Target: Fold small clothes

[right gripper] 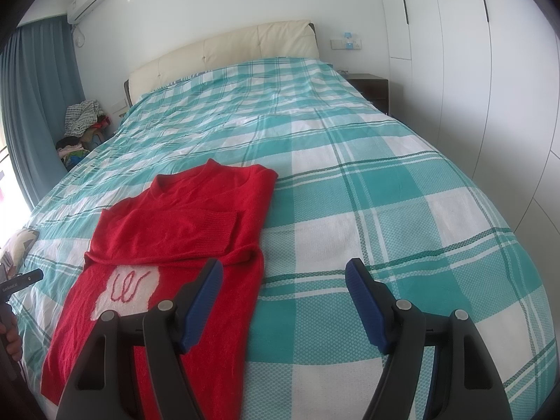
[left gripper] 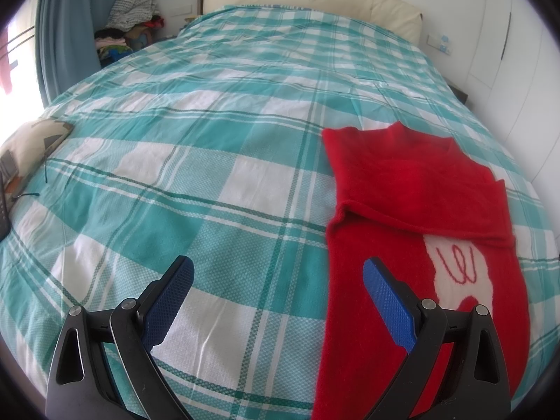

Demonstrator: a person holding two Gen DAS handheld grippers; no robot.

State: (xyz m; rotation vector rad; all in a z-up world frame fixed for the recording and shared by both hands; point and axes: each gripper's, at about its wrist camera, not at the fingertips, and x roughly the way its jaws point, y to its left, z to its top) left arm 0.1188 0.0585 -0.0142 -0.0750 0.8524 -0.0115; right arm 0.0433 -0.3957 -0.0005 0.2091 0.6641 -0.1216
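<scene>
Red sweater sleeves folded in, hem ahead of both grippers. Left gripper, right gripper wide open, empty. Next likely: grasp hem corners, fold toward collar.

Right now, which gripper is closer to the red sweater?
About equal; I can't pick one. The left gripper is open with its right finger over the sweater. The right gripper is open with its left finger over the sweater's right edge.

One red sweater; two grippers; one bed; perhaps one cushion.
</scene>
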